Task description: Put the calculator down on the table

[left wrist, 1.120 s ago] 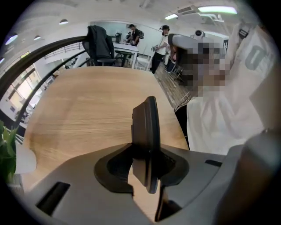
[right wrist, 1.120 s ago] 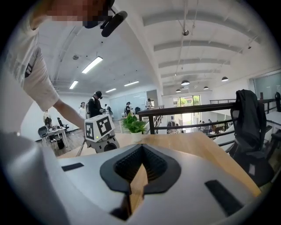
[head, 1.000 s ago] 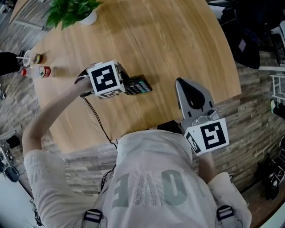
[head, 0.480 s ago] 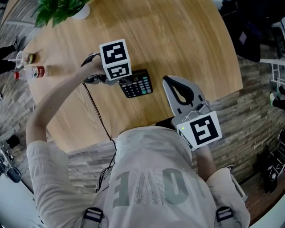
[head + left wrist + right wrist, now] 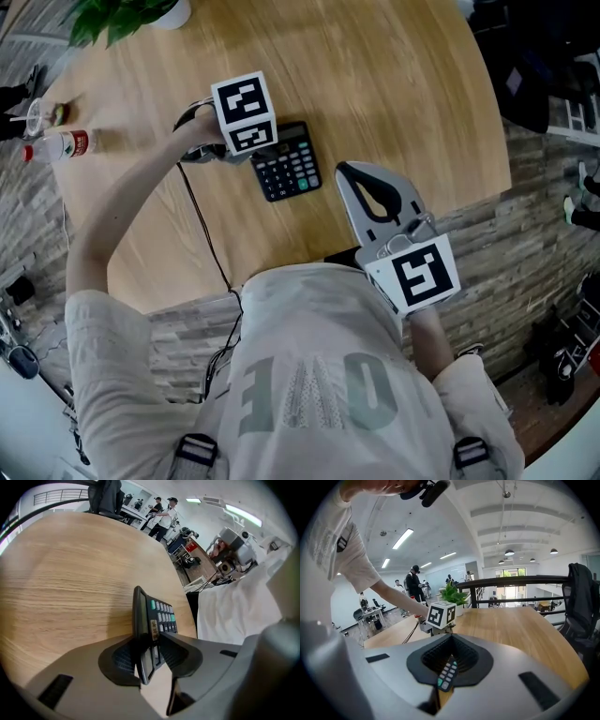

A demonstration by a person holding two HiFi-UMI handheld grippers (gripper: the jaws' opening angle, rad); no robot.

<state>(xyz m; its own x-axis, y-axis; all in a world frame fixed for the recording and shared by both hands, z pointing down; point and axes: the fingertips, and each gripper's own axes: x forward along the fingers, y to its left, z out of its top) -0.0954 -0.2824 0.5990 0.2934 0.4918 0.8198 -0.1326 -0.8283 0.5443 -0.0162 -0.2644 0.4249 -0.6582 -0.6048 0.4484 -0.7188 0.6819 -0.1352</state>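
A black calculator (image 5: 291,171) with green keys lies low over the round wooden table (image 5: 394,75), near its middle. My left gripper (image 5: 261,150) holds it by its left end, and the marker cube hides the fingertips in the head view. In the left gripper view the calculator (image 5: 157,613) stands edge-on between the pads of the left gripper (image 5: 146,638). Both pads touch it while the jaws are opening. My right gripper (image 5: 346,170) hovers to the right of the calculator, shut and empty. Through the hole between the right gripper's (image 5: 451,637) pads the calculator (image 5: 446,676) shows.
A potted plant (image 5: 122,14) stands at the table's far left. A red-labelled bottle (image 5: 64,144) and a cup (image 5: 37,117) sit by the left edge. A black cable (image 5: 202,234) runs from the left gripper over the near edge. People stand far off behind the table.
My left gripper has sunk and moved farther over the table with the calculator, which now lies flatter. The right gripper has drifted left, closer to the calculator.
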